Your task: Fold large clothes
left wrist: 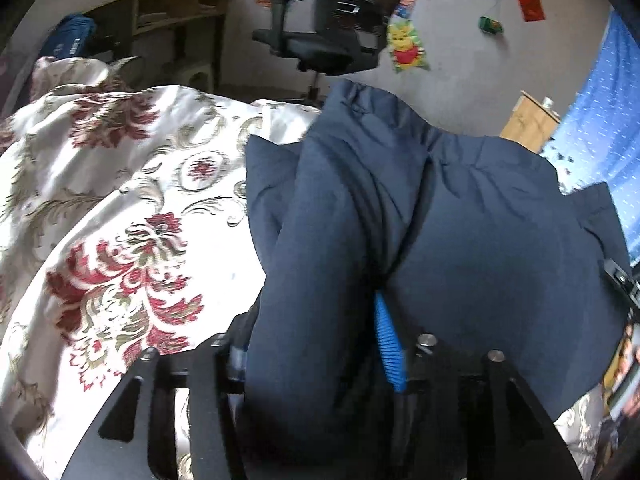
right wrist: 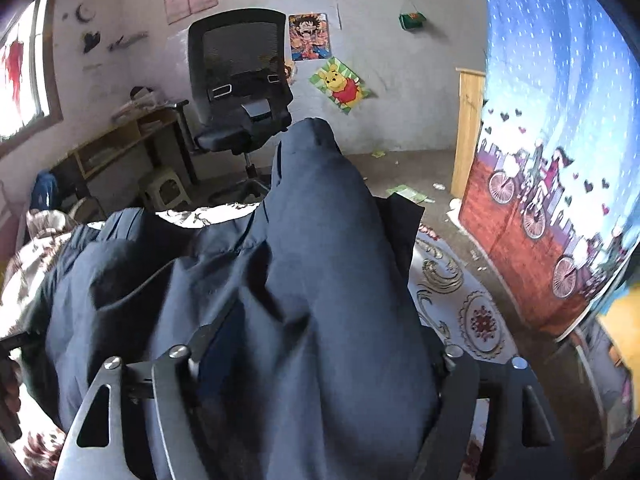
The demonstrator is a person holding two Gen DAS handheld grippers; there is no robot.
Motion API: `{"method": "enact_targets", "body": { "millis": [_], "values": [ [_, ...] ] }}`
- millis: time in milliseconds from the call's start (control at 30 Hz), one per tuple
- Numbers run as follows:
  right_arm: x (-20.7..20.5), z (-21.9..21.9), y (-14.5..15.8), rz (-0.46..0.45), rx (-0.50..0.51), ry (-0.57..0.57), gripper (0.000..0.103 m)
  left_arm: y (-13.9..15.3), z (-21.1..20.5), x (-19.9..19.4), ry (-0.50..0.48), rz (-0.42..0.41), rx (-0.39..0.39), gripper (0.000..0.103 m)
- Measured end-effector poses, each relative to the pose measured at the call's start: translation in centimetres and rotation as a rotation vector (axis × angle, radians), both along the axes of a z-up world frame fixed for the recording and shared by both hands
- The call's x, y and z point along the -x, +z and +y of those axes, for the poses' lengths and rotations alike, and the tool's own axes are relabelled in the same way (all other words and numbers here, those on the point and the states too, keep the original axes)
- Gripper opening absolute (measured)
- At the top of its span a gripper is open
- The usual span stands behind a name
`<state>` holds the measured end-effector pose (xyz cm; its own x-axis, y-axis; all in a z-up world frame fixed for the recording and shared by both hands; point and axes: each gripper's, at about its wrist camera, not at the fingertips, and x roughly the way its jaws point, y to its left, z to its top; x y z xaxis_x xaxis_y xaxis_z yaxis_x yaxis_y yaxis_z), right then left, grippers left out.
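A large navy padded jacket (left wrist: 460,220) lies bunched on a floral bedspread (left wrist: 120,208). My left gripper (left wrist: 320,340) is shut on a thick fold of the jacket; a blue ribbed finger pad (left wrist: 387,344) shows against the cloth, the other finger is hidden by fabric. In the right wrist view the jacket (right wrist: 312,280) rises in a ridge between my fingers. My right gripper (right wrist: 316,360) is shut on that fold, and cloth hides its fingertips. The right gripper's edge shows in the left wrist view (left wrist: 620,280).
A black office chair (right wrist: 240,92) and a wooden desk (right wrist: 120,144) stand by the far wall, with a small stool (right wrist: 166,192) beside them. A blue patterned curtain (right wrist: 560,160) hangs at the right, close to the bed edge (right wrist: 460,292). The floor (right wrist: 408,168) is littered.
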<state>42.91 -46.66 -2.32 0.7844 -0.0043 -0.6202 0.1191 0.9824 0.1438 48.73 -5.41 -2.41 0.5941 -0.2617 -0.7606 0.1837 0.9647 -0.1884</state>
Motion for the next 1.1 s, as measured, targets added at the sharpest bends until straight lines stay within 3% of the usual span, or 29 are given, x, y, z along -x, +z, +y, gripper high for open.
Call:
{"method": "enact_targets", "body": {
  "millis": [167,500,567,1100],
  "values": [
    [1.6,0.2,0.8,-0.023,-0.010,-0.030,0.084,2.4,-0.2,2.4,0.026,-0.101,-0.014,0.073],
    [6.4,3.2,4.8,-0.110,0.020,0.012,0.090,7.2,-3.1,7.4,0.015,-0.259,-0.042,0.085],
    [7.4,4.3,5.8,-0.131,0.052,0.031,0.094,8.0,-3.8,8.6,0.021,-0.276,-0.052,0.092],
    [15.4,8.8,10.6,-0.270,0.041,0.082,0.101,14.1,-2.7,17.6,0.019,-0.439,-0.054,0.095]
  ]
}}
